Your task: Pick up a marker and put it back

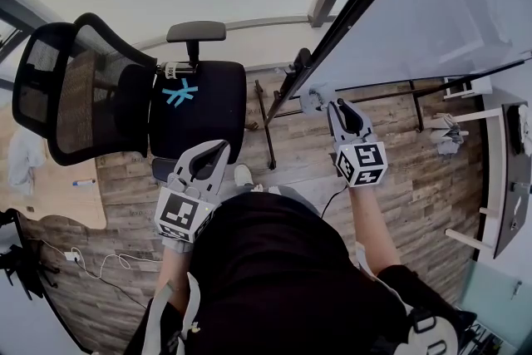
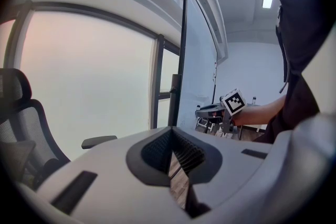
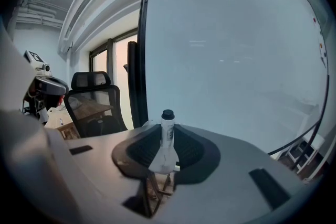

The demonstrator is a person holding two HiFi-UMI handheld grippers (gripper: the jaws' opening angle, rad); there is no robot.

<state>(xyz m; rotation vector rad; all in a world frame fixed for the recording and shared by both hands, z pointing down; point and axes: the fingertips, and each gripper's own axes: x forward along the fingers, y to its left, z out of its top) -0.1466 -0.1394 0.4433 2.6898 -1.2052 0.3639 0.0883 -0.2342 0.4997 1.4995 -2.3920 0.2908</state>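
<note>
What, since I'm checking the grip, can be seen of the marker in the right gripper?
The marker is a white, plastic-looking barrel with dark print and a black cap on its far end. It stands upright between the pads of the right gripper, which grip its lower part. It is held in front of the whiteboard; whether it touches that cannot be told.

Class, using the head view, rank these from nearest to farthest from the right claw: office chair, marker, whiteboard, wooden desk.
1. marker, gripped in the right claw itself.
2. whiteboard, just ahead, on the right.
3. office chair, off to the left.
4. wooden desk, far left edge.
</note>
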